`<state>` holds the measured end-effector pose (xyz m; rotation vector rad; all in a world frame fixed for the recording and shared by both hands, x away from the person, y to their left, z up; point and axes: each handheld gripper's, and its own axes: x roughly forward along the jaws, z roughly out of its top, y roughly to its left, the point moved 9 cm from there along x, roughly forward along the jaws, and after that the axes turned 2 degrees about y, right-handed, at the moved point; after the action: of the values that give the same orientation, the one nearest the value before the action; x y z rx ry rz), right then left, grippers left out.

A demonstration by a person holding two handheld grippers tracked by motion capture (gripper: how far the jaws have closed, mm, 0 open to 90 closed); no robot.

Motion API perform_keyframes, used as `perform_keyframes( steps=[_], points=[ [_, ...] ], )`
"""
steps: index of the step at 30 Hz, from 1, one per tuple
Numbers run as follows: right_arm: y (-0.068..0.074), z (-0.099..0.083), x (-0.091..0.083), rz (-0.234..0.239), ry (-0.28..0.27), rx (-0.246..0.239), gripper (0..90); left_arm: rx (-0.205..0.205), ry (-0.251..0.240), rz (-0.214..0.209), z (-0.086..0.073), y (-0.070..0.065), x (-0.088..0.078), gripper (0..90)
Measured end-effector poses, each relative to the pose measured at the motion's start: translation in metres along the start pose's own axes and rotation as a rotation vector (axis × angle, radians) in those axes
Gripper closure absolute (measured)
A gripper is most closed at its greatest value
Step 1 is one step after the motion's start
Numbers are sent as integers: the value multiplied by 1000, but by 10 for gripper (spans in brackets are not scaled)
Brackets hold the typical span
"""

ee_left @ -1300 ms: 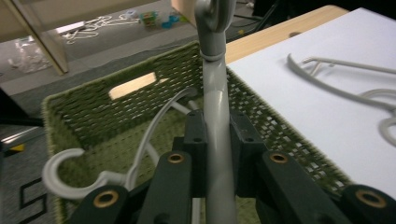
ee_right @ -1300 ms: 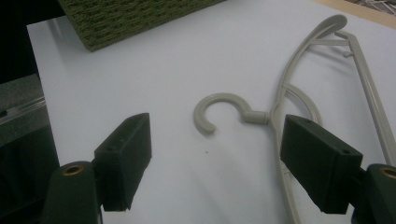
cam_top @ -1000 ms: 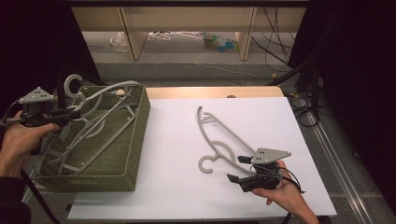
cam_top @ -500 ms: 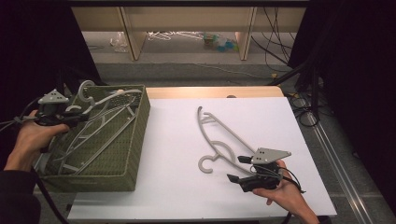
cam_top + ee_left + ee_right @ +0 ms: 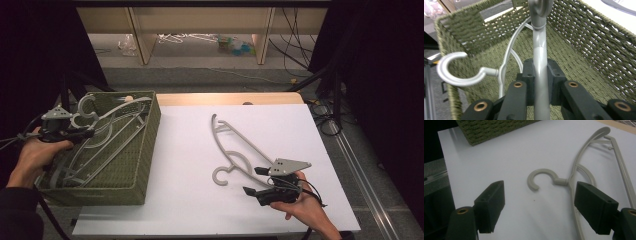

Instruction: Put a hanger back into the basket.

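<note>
A grey plastic hanger (image 5: 127,106) hangs low inside the green woven basket (image 5: 146,150) at the table's left. My left gripper (image 5: 84,133) is shut on it near the hook. In the left gripper view the pads (image 5: 527,75) clamp the grey hanger stem (image 5: 540,60), and a second hanger's hook (image 5: 454,75) lies to its left in the basket (image 5: 599,50). Another grey hanger (image 5: 235,147) lies flat on the white tabletop (image 5: 190,200). My right gripper (image 5: 257,181) rests open just short of that hanger's hook (image 5: 541,177), its pads (image 5: 491,203) apart and touching nothing.
The basket's corner (image 5: 494,130) stands at the far left in the right gripper view. Wooden shelving (image 5: 260,30) and loose cables (image 5: 325,115) lie beyond and to the right of the table. White tabletop stretches between the basket and the lying hanger.
My left hand has carried its hanger down and to the right, lower into the basket. The right hand and the hanger on the table have stayed put.
</note>
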<state>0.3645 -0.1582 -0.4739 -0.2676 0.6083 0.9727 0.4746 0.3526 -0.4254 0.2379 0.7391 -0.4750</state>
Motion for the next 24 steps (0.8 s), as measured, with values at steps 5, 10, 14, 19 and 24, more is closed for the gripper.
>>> perform_keyframes(
  steps=[5, 10, 14, 19, 24],
  points=[
    [0, 0, 0, -3, 0, -2, 257, 11, 20, -17, -6, -4, 4, 789],
    [-1, -1, 1, -4, 5, 1, 257, 42, 81, -10, -11, -1, 10, 788],
    [0, -1, 1, -4, 3, -4, 257, 17, 88, -21, -16, -2, 21, 788],
    [-1, -1, 1, -4, 4, -1, 257, -58, 116, 15, -25, 3, 31, 772],
    [-1, -1, 1, -4, 4, 0, 257, -123, 102, 43, -30, 10, 34, 735]
  ],
)
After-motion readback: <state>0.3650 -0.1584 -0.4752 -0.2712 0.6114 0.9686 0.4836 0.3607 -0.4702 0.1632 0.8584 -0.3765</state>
